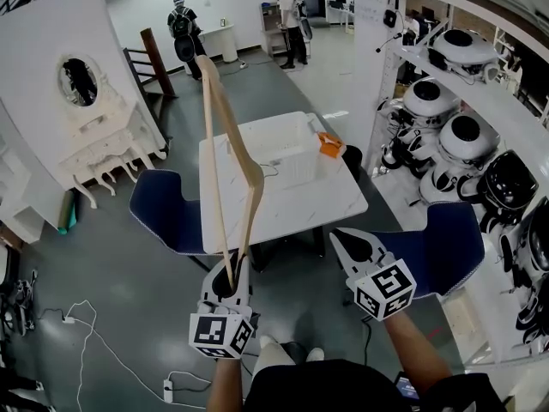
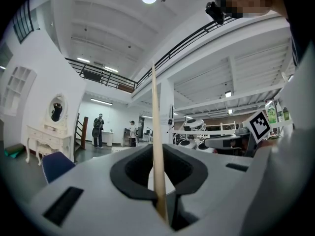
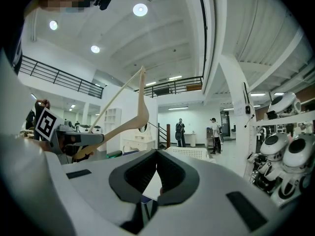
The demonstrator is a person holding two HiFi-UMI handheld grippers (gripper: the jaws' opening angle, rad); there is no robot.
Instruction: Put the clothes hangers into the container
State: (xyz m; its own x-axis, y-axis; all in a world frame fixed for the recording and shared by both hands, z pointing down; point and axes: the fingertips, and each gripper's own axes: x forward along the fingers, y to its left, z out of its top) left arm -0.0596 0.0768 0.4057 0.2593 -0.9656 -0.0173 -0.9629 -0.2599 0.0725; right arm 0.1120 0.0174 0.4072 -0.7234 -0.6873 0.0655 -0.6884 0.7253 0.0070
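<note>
While left gripper clamps hanger, container well ahead

A pale wooden clothes hanger is held nearly on end over the near left part of the white tabletop. Its lower tip is clamped between the left tongs, and its upper tip is raised high above the tabletop. The curved shoulder arm is turned to the right and the straight bar to the left. Seen edge-on, the hanger appears as a thin pale strip. No hook can be made out. A white, open-topped container with perforated walls is set upright on the far half of the tabletop, clear of the hanger.
</note>
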